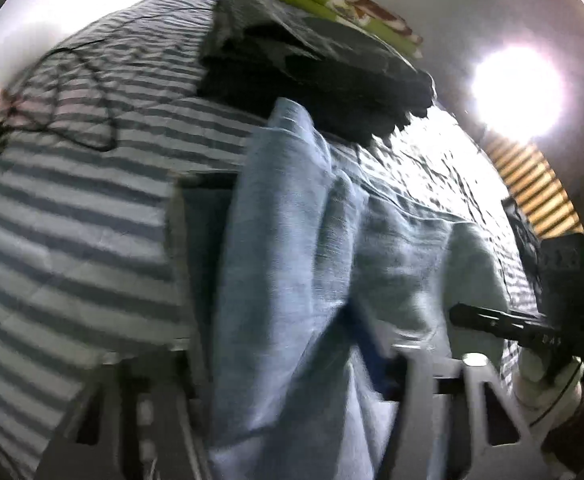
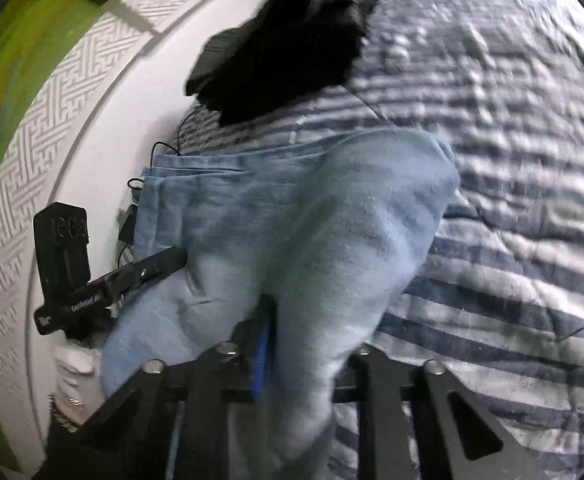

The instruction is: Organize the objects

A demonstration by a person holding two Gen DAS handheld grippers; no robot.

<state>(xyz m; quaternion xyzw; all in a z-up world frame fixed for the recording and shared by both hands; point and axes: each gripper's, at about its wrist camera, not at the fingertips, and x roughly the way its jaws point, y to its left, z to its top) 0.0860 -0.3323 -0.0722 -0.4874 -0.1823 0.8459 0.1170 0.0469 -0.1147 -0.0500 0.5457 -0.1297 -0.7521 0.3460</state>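
A light blue denim garment (image 1: 292, 240) lies bunched on the striped bed cover (image 1: 71, 220). In the left wrist view it fills the gap between the fingers of my left gripper (image 1: 275, 264), which is shut on it; the right finger's tip is hidden by cloth. In the right wrist view the same garment (image 2: 312, 208) rises in a fold out of my right gripper (image 2: 308, 332), whose black jaws are shut on it. Each view shows the other gripper at the garment's far edge: the right gripper (image 1: 532, 320) and the left gripper (image 2: 103, 284), each held by a white-gloved hand (image 1: 544, 380).
A stack of folded black clothes (image 1: 312, 68) (image 2: 283, 48) sits on the bed behind the garment. A green and brown patterned item (image 1: 352, 8) lies beyond it. A black cable (image 1: 83, 120) loops over the cover at the left. A patterned white wall (image 2: 31, 140) borders the bed.
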